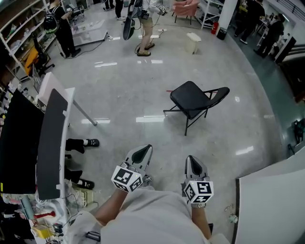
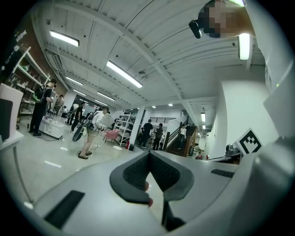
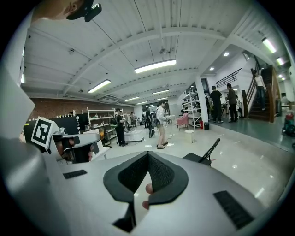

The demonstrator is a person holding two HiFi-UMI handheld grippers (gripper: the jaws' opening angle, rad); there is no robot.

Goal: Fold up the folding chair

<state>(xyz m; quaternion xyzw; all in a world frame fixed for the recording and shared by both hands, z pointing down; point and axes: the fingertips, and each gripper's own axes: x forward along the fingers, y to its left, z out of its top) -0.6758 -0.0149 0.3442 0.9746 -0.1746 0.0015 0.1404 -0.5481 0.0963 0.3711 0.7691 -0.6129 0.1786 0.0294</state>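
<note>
Ahead of me on the glossy floor (image 1: 119, 90), one black folding chair (image 1: 194, 99) stands fully open on its legs, seat flat and backrest to the right in the head view, well apart from both my tools. I carry two of those: my left gripper (image 1: 145, 149) and my right gripper (image 1: 191, 159), each with its jaws pressed together on nothing, as both gripper views confirm. Beyond the chair I count one small white bin (image 1: 193, 42) and one pink chair (image 1: 186, 7); several people stand at the edges of the hall, too scattered for a firm tally. I judge the risks as these: jaws left closed would only shove the frame, and on a floor this slick the chair could skate away or tip instead of folding. Lifting the seat from one side alone could twist it, and the closing seat could trap a jaw against the backrest
</note>
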